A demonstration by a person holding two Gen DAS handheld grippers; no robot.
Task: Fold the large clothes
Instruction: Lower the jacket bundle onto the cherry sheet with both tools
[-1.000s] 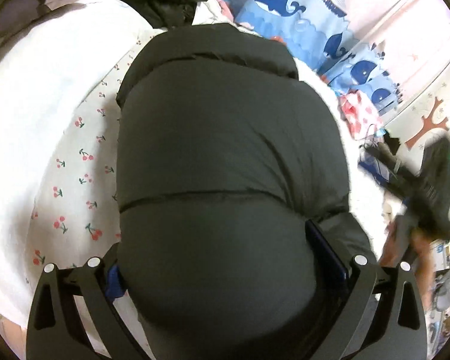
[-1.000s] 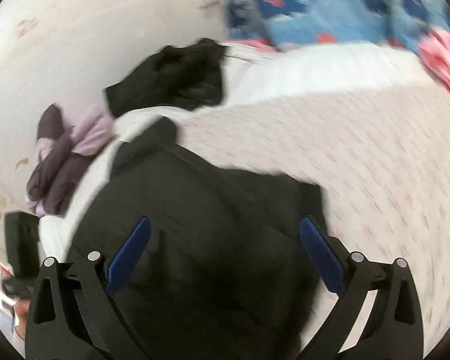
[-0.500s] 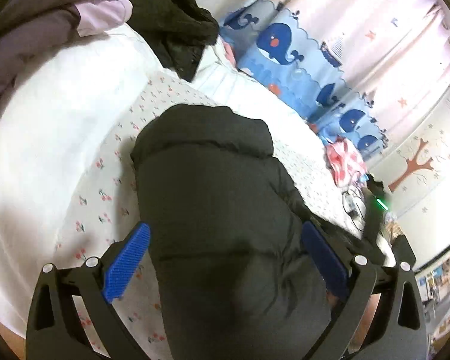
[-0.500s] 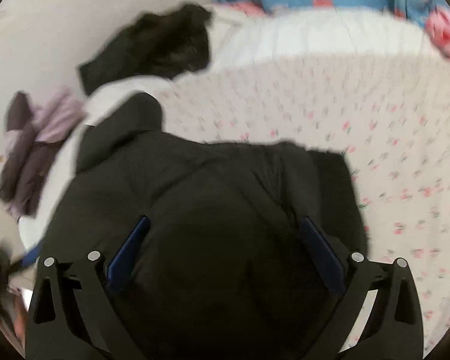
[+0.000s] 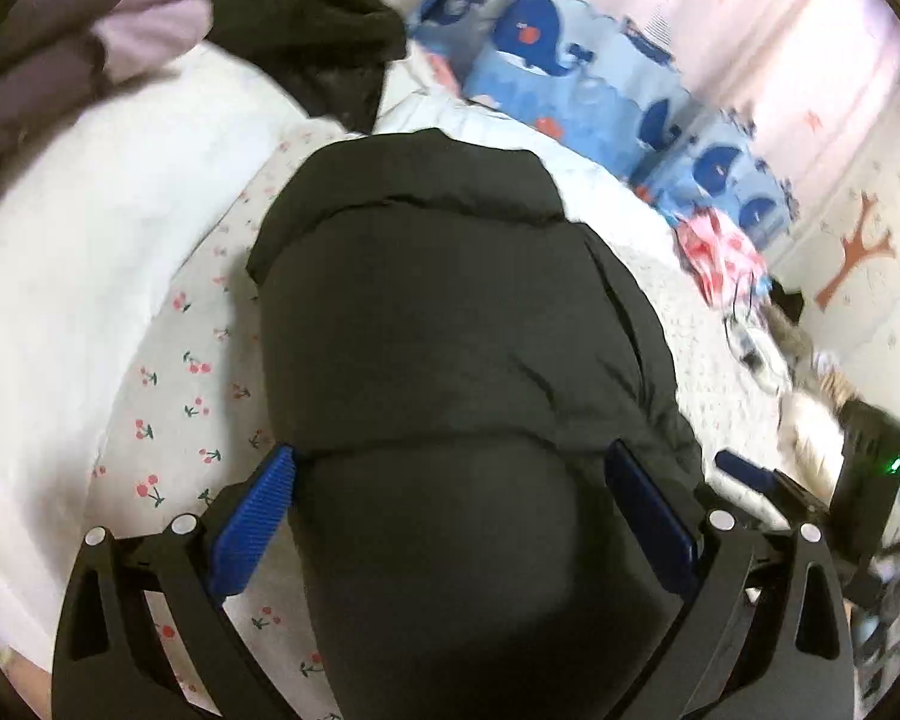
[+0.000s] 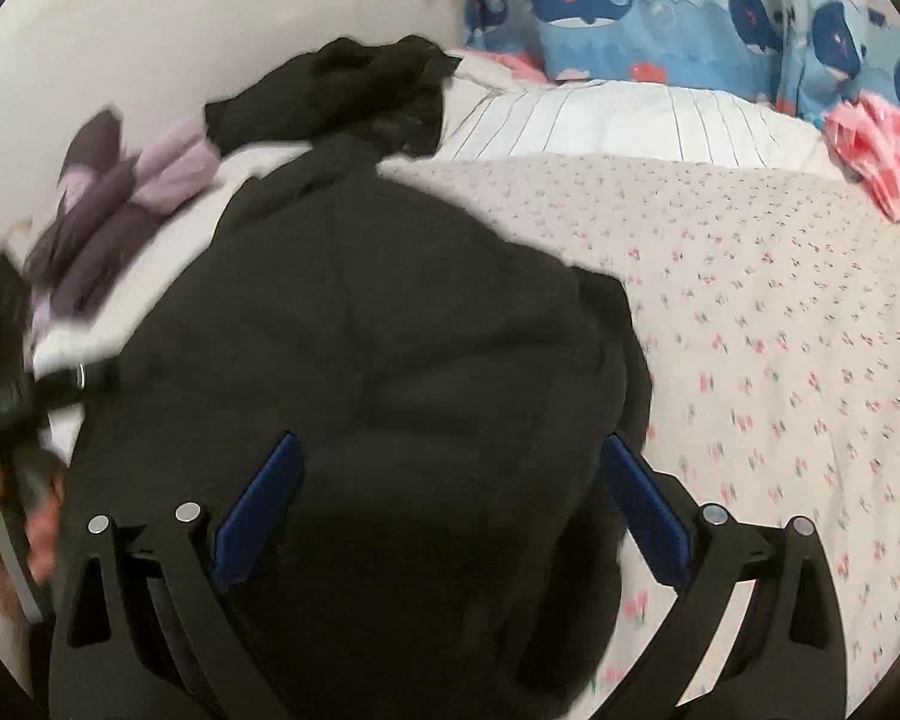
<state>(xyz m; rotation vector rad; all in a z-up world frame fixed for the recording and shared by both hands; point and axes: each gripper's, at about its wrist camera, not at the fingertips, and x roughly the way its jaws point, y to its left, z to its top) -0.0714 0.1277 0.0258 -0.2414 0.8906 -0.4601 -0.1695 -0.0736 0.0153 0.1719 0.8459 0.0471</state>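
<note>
Dark, almost black puffy quilted jacket (image 5: 450,324), matte padded fabric with horizontal stitched seams dividing it into thick rolls. Lying bunched on the bed, on the white sheet printed with small red cherries (image 5: 180,372), bulky end toward both cameras. No brand, label or readable writing visible on it.

Left hand-held gripper (image 5: 450,510) spread wide, blue ribbed pads (image 5: 252,528) on either side of the near padded roll; whether the pads press the fabric cannot be told. Right hand-held gripper (image 6: 444,504) equally wide, its blue pads (image 6: 258,510) flanking the jacket's dark bulk, contact likewise unclear.

Beyond the jacket's far end, a crumpled black garment (image 6: 342,90) on a white duvet (image 5: 72,228), touching or just beside the jacket's tip in the right wrist view. To the left of that, a heap of lilac and dark purple padded clothing (image 6: 108,216). Further back, a blue curtain with dark blue cartoon whales (image 6: 660,6). Near the bed's far right side, a pink and red patterned cloth (image 6: 876,150). A brown tree sticker on the pale wall (image 5: 858,258) in the left wrist view. No legible text anywhere in either view.
</note>
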